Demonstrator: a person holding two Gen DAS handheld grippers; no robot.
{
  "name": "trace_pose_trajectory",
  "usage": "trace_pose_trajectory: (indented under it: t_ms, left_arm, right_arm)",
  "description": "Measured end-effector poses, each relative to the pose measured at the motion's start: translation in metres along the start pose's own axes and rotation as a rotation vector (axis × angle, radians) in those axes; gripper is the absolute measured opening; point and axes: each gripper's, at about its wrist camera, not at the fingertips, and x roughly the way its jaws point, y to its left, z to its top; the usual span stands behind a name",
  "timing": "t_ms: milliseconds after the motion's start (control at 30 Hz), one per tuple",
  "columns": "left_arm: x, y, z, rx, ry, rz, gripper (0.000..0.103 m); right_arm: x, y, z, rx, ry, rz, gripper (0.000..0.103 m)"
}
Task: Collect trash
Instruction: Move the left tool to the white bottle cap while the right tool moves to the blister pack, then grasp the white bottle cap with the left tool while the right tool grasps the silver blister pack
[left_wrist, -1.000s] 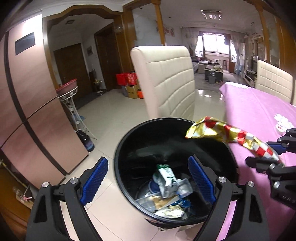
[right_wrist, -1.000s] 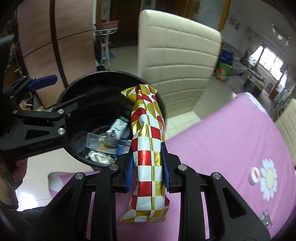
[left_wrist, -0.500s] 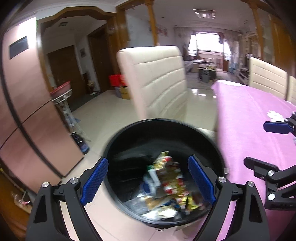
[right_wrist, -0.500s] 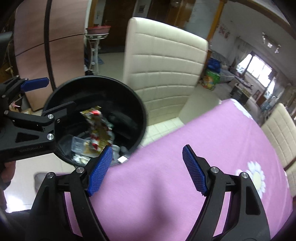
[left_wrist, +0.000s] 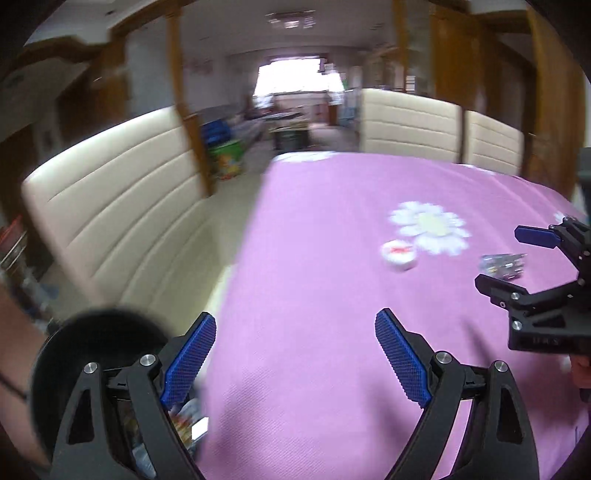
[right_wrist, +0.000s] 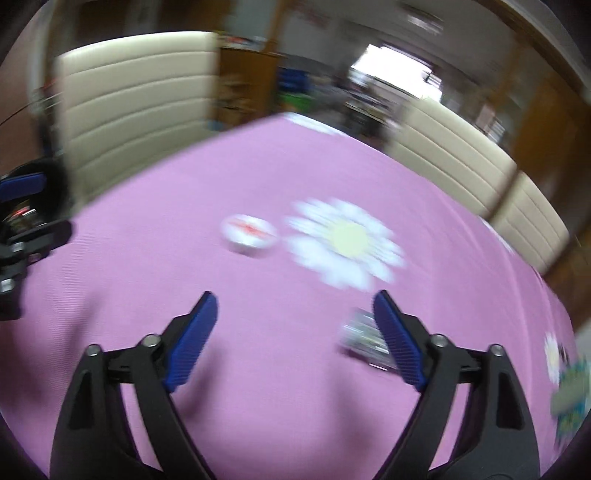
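Now both tongs hang wide and empty over the pink bench: left tongs, right tongs, whose jaws have just been opening. A cap lies centre; a wrapper touches the right tongs' right pad. The bin sits near left.

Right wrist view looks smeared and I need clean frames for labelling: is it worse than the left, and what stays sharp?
Right wrist view: heavy motion smear on the white cap and small wrapper; only the right tool stays crisp. Left wrist view: milder blur, the left tool is sharp, and the window glares white.
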Motion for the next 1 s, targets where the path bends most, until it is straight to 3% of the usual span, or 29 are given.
trace_pose_trajectory:
  t_ms: [133,333,533,833,933,1000]
  left_arm:
    - [0.028,-0.034,0.022,0.091,0.004,-0.048,0.086]
    - [0.062,-0.061,0.032,0.140,0.030,-0.133,0.086]
    - [0.090,-0.067,0.042,0.153,0.083,-0.147,0.086]
    - [0.119,-0.087,0.055,0.259,0.149,-0.114,0.086]
    - [0.128,-0.085,0.059,0.257,0.172,-0.105,0.086]
    - [0.132,-0.081,0.058,0.245,0.194,-0.117,0.086]
  right_arm:
    - [0.010,-0.042,-0.012,0.110,0.046,-0.023,0.094]
    - [0.026,-0.056,-0.020,0.154,0.075,-0.043,0.096]
    - [0.046,-0.059,-0.019,0.183,0.115,-0.025,0.096]
    - [0.052,-0.061,-0.012,0.197,0.115,-0.026,0.095]
    - [0.055,-0.060,-0.015,0.192,0.131,-0.010,0.085]
    - [0.059,-0.061,-0.016,0.193,0.155,0.012,0.065]
